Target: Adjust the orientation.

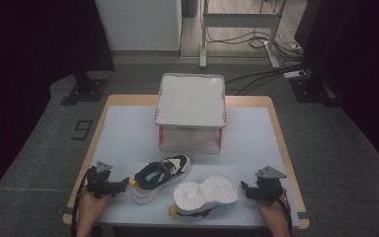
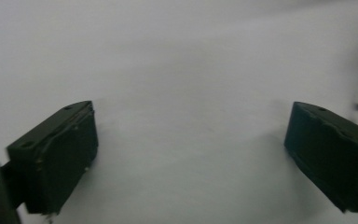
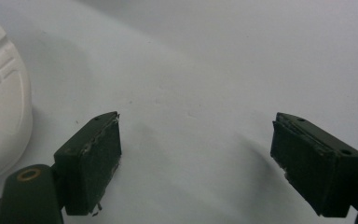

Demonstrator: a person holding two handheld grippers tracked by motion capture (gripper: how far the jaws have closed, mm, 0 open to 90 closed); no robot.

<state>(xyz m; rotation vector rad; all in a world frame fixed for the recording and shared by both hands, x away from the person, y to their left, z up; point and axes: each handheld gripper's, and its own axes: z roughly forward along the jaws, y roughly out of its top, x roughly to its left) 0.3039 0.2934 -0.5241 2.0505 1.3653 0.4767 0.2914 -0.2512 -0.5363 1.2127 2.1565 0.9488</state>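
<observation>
Two sneakers lie near the table's front edge. One sneaker (image 1: pixel 160 177), dark with cream panels, rests upright at centre left. The other sneaker (image 1: pixel 206 194) lies overturned with its white sole up, and that white sole (image 3: pixel 0 98) also shows at the left edge of the right gripper view. My left gripper (image 1: pixel 123 183) stands open just left of the upright sneaker, its jaws wide over bare white tabletop (image 2: pixel 191 70). My right gripper (image 1: pixel 246 190) stands open just right of the overturned sneaker, nothing between its jaws.
A white two-level rack (image 1: pixel 191 101) with red legs stands at the middle back of the white table mat (image 1: pixel 128 133). The wooden table edge (image 1: pixel 288 153) runs along the right. Cables and stands lie on the floor beyond.
</observation>
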